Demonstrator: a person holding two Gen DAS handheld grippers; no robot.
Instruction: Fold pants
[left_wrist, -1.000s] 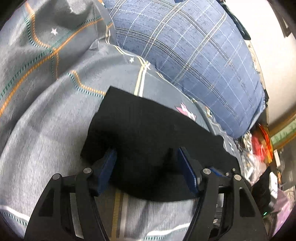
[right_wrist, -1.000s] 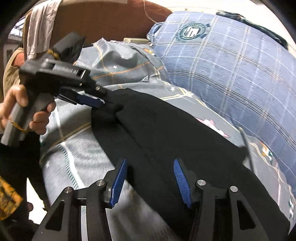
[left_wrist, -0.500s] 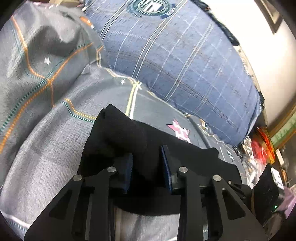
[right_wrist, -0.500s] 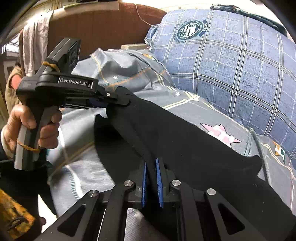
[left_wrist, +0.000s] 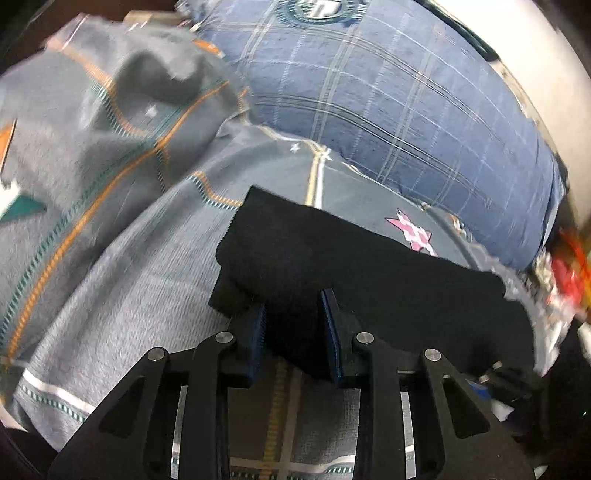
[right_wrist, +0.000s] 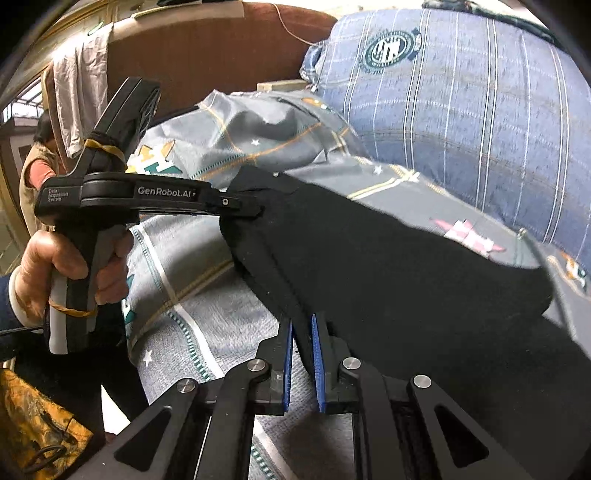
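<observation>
The black fabric pants (right_wrist: 388, 280) lie partly lifted over a grey patterned bedsheet (left_wrist: 122, 280), beside a blue plaid pillow (left_wrist: 388, 110). The left gripper (left_wrist: 291, 326) pinches a bunched fold of them between its blue-padded fingers (left_wrist: 258, 332). The right gripper (right_wrist: 302, 354) clamps another edge, fingers nearly together.
</observation>
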